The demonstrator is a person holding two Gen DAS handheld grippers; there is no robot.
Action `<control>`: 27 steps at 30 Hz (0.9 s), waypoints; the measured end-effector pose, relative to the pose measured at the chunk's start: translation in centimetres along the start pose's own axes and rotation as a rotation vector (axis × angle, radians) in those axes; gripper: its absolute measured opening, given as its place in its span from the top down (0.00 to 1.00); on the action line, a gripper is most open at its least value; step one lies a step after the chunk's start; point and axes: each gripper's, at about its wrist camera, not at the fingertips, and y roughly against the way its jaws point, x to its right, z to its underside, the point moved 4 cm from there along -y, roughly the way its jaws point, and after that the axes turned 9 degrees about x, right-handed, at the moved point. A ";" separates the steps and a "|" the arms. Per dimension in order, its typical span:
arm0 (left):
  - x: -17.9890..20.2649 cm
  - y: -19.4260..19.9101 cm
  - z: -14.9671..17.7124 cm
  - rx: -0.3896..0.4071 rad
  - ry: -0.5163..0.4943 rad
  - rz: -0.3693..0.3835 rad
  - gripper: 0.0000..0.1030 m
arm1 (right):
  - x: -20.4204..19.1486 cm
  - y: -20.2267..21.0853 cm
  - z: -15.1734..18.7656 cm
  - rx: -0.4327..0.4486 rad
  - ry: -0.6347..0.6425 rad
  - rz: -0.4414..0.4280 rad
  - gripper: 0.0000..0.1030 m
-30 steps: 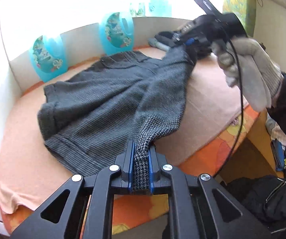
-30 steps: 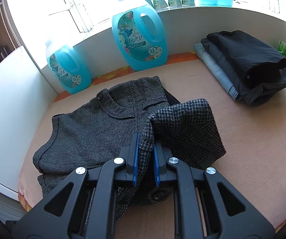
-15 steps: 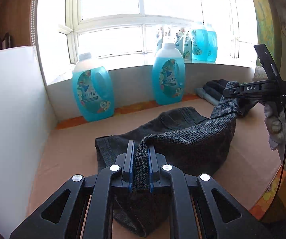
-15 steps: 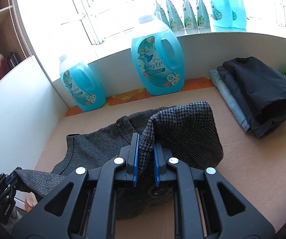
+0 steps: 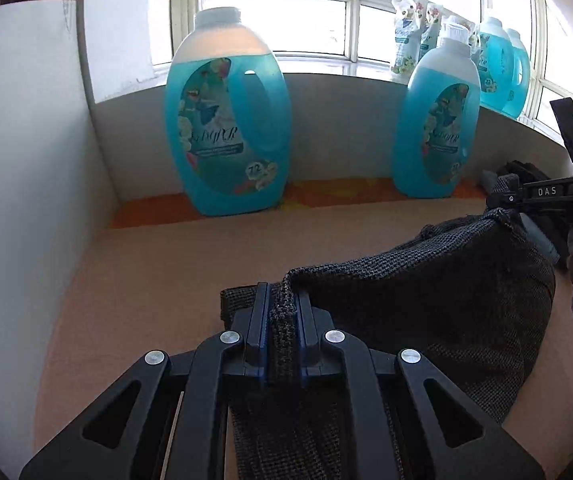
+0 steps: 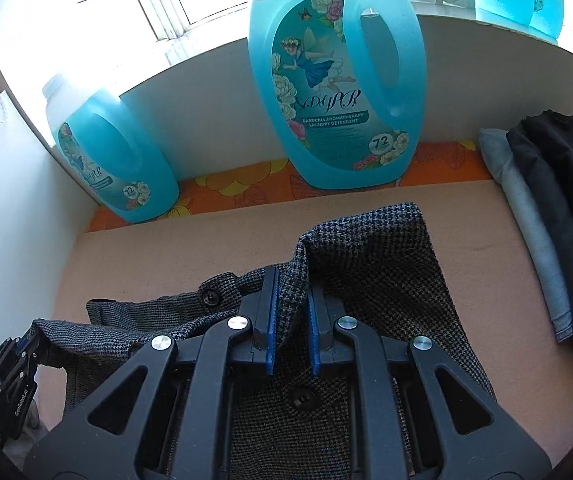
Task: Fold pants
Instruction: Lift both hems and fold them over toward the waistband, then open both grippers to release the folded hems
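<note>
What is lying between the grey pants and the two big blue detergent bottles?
Nothing: bare peach cover separates the pants from the bottles, then an orange floral strip, in the right wrist view.

four blue detergent jugs (image 5: 228,128), two grippers (image 5: 282,320)

Home laundry nook: detergent jugs (image 6: 334,80), folded clothes (image 6: 554,216)

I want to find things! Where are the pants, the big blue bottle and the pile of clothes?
pants (image 6: 386,264): right wrist view, lifted checked fabric.
big blue bottle (image 6: 326,92): right wrist view, its label.
pile of clothes (image 6: 558,200): right wrist view, dark top garment.
</note>
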 end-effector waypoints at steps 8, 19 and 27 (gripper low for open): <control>-1.4 -3.7 2.5 -0.080 0.038 0.006 0.90 | 5.3 2.8 0.4 0.086 -0.068 -0.177 0.45; -1.2 -4.6 2.5 -0.095 0.025 0.019 0.90 | 8.8 -1.3 0.9 0.014 0.007 -0.035 0.45; -4.3 -3.0 0.6 -0.039 -0.005 -0.144 0.77 | 8.2 -1.8 2.2 0.002 0.101 0.114 0.46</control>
